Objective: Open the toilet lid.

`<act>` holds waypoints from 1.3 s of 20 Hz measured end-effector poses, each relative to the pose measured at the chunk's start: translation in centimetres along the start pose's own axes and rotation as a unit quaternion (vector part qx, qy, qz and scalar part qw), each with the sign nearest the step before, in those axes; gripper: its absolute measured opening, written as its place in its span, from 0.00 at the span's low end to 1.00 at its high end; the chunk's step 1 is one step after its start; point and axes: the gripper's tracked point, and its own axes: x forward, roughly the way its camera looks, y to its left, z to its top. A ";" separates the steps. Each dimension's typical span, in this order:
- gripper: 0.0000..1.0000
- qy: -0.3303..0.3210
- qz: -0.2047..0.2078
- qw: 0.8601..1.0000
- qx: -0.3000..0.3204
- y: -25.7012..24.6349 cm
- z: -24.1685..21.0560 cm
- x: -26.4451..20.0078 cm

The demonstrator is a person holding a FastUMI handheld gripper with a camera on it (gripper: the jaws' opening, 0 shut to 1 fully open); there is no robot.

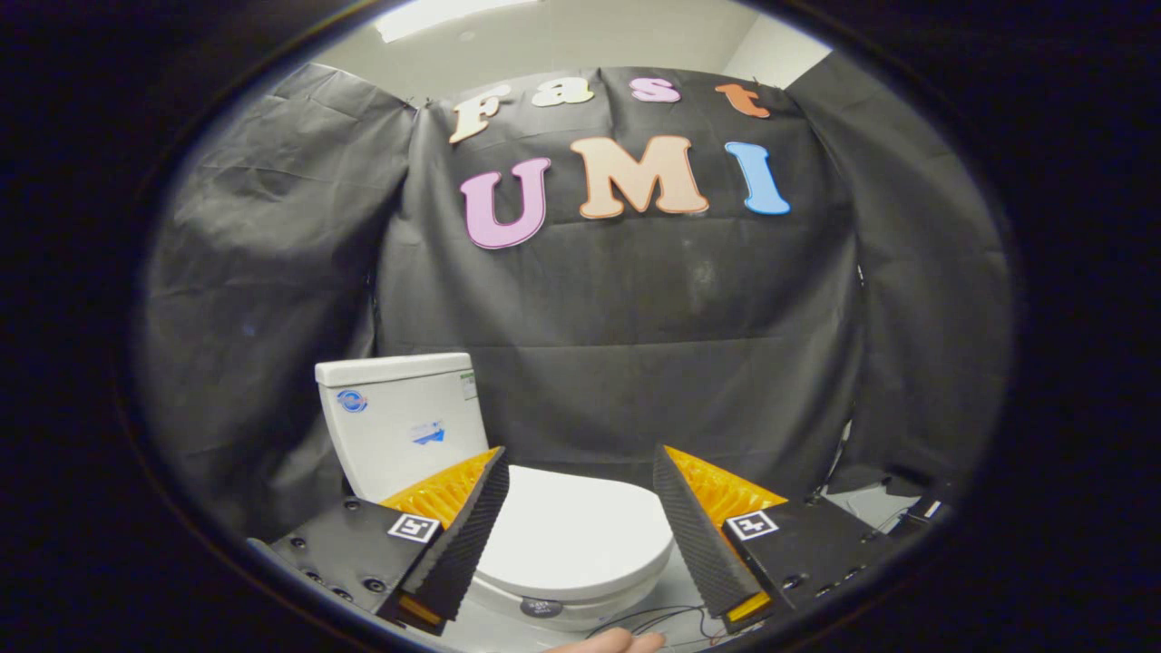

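The lid (571, 531) is looking like smooth, glossy plastic, catching a soft sheen. The tank (399, 422) behind it is showing the hard, shiny glaze of ceramic, with small stickers on its front. The hand-held gripper (580, 526) is holding its fingers wide apart over the lid; their inner pads (467, 535) are looking ribbed, matt and foam-like, their outer shells ridged plastic. The wall (635, 317) is hanging as matt, creased cloth.
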 end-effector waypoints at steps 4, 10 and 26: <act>0.99 0.030 -0.017 0.999 0.017 -0.7 -3.4 -0.2; 0.98 0.056 -0.022 0.996 0.060 0.8 -6.4 -0.1; 0.93 0.162 -0.110 0.873 0.446 3.1 -22.2 -1.2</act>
